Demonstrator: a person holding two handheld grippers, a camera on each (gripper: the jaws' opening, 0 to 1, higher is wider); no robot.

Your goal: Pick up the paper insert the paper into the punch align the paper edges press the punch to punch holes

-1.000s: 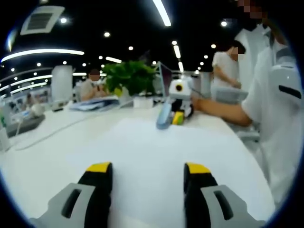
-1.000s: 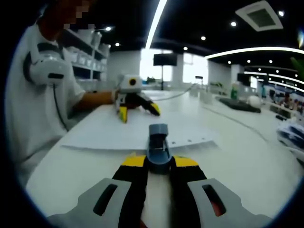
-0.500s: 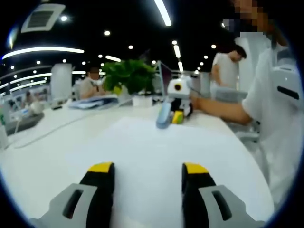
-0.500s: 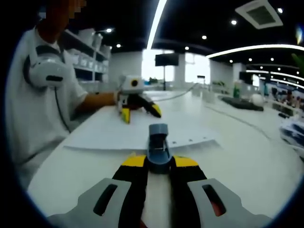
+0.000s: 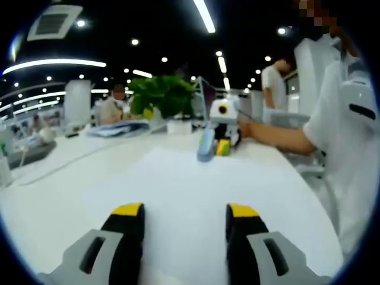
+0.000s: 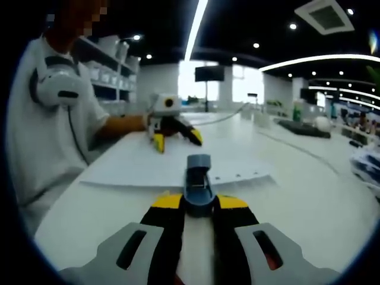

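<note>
In the left gripper view, the left gripper [image 5: 185, 212] rests over the white paper [image 5: 184, 178] with its jaws apart and nothing between them. At twelve o'clock, at the sheet's far edge, the blue punch [image 5: 206, 145] sits held by the right gripper [image 5: 224, 138]. In the right gripper view, the right gripper [image 6: 198, 203] appears clamped on the punch [image 6: 198, 178], whose nose meets the paper [image 6: 172, 166] edge; small holes seem to dot that edge. The left gripper [image 6: 172, 135] sits at eleven o'clock on the sheet.
</note>
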